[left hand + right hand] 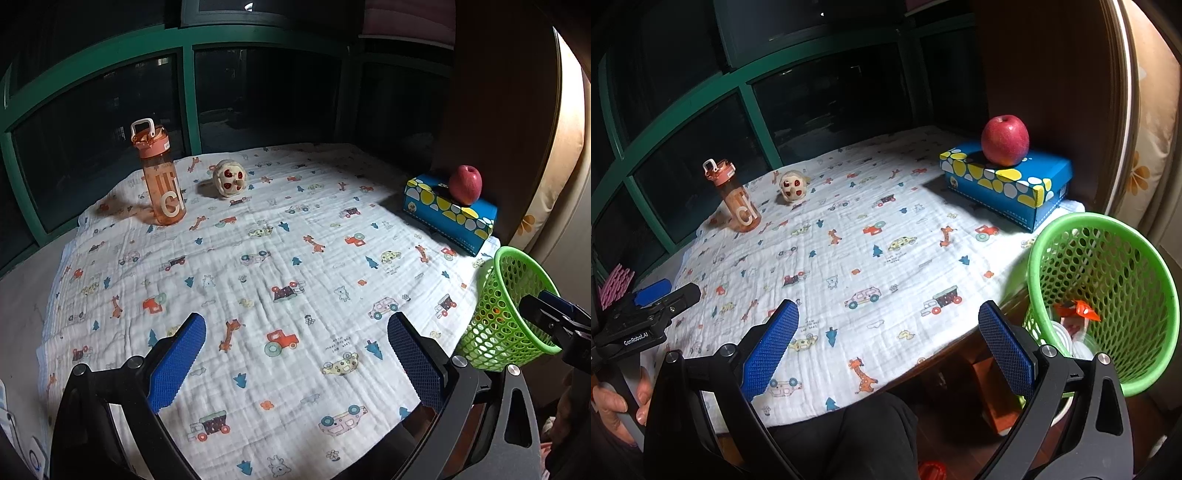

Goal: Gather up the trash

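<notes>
Basket (1108, 295): right of jaws, its contents hard to make out.
Left gripper (295, 354): jaws apart, empty.
Right gripper (888, 350): jaws apart, empty.
Bottle (160, 177): stood far ahead-left.

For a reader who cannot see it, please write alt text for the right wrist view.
The open right gripper hangs over a table's cartoon-print cloth, beside a green mesh basket that holds an orange wrapper and white scraps. Farther back, a red apple sits on a blue box, with an orange bottle and a small toy at the left.
</notes>
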`<state>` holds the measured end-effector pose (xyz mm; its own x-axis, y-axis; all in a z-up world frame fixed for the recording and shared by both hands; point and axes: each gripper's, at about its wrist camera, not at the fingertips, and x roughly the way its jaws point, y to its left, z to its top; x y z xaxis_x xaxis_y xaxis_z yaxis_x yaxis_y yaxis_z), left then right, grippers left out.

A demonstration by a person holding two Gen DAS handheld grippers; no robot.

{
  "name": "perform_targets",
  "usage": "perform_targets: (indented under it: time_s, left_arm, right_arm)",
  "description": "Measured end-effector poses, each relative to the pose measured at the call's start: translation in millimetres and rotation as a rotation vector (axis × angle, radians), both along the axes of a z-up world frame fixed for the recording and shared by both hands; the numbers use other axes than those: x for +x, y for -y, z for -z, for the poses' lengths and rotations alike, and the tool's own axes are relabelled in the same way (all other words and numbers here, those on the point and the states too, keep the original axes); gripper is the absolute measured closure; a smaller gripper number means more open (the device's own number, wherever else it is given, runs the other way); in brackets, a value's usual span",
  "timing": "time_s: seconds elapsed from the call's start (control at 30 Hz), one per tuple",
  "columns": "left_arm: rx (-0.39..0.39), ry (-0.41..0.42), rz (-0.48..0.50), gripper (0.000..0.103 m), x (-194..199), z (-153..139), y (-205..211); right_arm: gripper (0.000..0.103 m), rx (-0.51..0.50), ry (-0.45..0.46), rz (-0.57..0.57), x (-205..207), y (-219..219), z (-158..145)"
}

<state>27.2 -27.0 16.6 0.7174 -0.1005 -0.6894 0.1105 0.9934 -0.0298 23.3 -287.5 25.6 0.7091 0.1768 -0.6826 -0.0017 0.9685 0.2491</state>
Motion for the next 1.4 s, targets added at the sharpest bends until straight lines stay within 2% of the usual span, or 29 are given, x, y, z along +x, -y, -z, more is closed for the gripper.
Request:
perform_targets:
  time_s: [1.4]
  left_arm:
    - [0.011, -0.012, 0.0, 0.007, 1.8, 6.2, 1.1]
  right_arm:
    - [0.006, 0.003, -0.016, -0.022, 4.5, -5.4, 6.3]
